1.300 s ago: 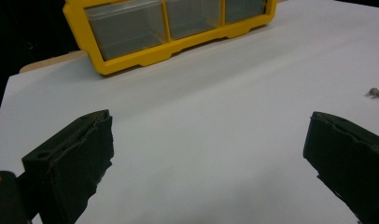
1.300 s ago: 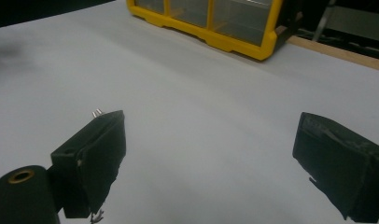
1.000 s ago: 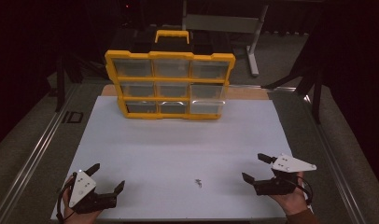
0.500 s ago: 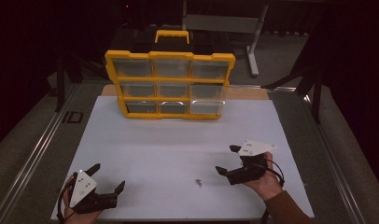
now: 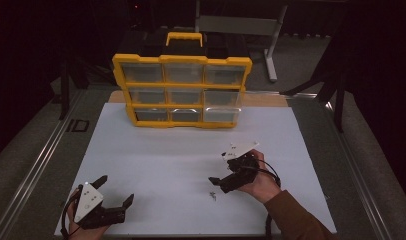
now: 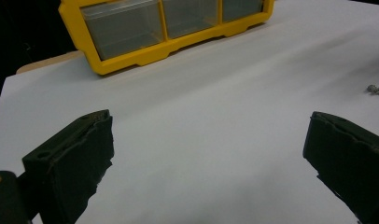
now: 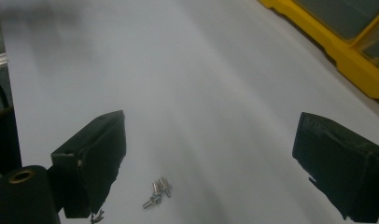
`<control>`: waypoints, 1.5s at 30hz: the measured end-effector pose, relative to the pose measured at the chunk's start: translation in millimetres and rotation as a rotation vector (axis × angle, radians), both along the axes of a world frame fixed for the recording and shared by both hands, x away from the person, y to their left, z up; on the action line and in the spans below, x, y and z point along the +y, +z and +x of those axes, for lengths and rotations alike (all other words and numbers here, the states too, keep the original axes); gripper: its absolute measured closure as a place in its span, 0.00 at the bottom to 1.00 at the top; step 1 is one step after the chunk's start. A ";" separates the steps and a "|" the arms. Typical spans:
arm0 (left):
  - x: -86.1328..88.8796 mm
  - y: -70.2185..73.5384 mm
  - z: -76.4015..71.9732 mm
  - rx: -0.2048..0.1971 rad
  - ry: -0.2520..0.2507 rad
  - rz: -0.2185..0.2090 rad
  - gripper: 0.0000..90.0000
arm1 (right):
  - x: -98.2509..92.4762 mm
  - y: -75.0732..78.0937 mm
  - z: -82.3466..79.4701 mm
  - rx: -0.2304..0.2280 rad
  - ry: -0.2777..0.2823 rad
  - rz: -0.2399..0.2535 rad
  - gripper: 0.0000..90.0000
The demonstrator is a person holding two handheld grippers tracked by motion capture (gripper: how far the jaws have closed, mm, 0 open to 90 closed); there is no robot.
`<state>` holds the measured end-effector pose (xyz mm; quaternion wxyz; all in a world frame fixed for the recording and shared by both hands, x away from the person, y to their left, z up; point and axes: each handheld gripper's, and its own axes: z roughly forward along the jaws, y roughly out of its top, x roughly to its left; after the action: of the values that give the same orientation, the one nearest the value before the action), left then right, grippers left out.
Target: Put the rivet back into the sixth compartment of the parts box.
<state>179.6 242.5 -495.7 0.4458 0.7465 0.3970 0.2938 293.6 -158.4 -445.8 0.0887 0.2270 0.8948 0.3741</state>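
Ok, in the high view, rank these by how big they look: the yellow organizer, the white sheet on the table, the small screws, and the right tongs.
Largest to smallest:
1. white sheet
2. yellow organizer
3. right tongs, open beside the screws
4. small screws, barely visible specks

The organizer sits farther from the camera, so it looks smaller than it is.

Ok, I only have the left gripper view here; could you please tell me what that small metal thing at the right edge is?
Observer: The right gripper view shows a few small screws clustered on the white sheet.
Operator: Is the right gripper near them?
Observer: Yes, the right gripper hovers just above them, jaws open and empty.
Operator: Does the organizer have a handle?
Observer: Yes, the yellow organizer has a yellow handle on top.
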 end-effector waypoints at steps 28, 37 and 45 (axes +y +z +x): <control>-1.1 -0.2 -0.2 0.000 -0.009 0.001 0.02 | 31.4 -47.8 12.4 0.099 0.070 -0.361 0.14; -1.5 -0.2 -0.5 0.001 -0.010 0.007 0.02 | 36.7 -58.1 13.6 0.122 0.071 -0.378 0.16; -1.5 -0.3 -0.4 0.002 -0.011 0.009 0.02 | 38.2 -64.8 15.4 0.130 0.067 -0.400 0.20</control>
<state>179.2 241.0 -496.0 0.4439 0.7510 0.3919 0.2923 309.0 -120.1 -510.5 0.0618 0.1987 0.9621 0.1762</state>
